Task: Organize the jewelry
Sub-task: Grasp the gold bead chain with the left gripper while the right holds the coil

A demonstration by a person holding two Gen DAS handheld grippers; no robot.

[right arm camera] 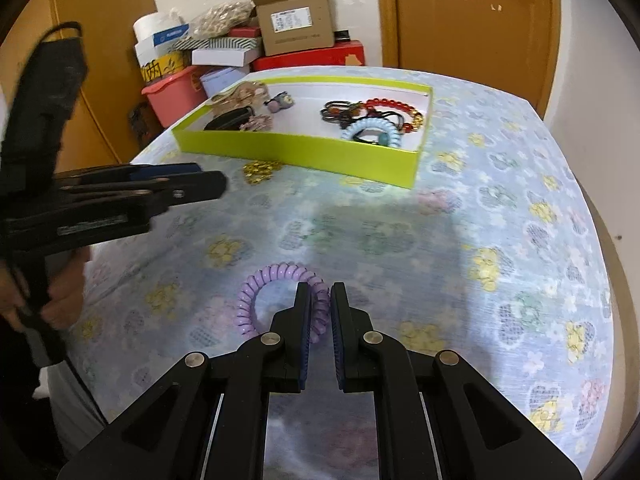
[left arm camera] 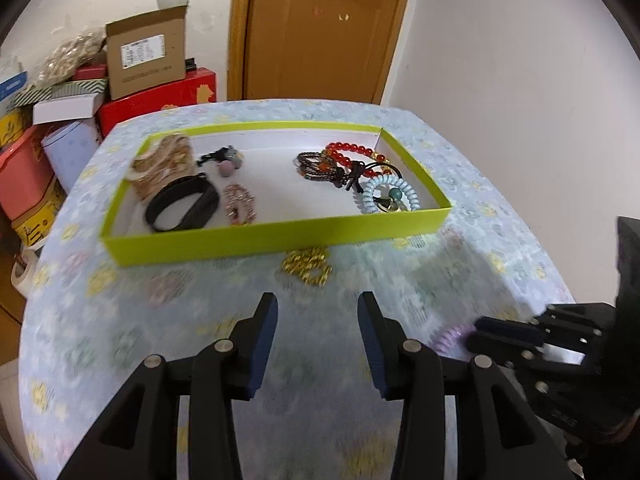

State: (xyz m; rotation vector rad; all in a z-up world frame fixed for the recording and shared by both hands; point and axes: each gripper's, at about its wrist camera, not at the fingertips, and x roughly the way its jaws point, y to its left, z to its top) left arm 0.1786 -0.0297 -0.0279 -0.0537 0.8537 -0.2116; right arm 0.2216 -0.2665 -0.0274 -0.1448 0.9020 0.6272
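Note:
A lime-green tray [left arm camera: 276,236] [right arm camera: 296,151] sits on the flowered table and holds several hair ties, bracelets and clips, among them a red bead bracelet [left arm camera: 352,150] and a light blue coil tie [left arm camera: 390,196]. A gold chain piece [left arm camera: 307,266] [right arm camera: 262,171] lies on the cloth just in front of the tray. My left gripper [left arm camera: 317,304] is open and empty, short of the gold piece. My right gripper [right arm camera: 320,294] is shut on a purple coil hair tie [right arm camera: 256,300], which rests on the table; the tie also shows in the left wrist view [left arm camera: 452,336].
Stacked cardboard and coloured boxes [left arm camera: 148,64] [right arm camera: 296,20] stand beyond the table's far left side, near a wooden door [left arm camera: 320,28]. The table [right arm camera: 500,220] carries a floral cloth, and its right edge curves away.

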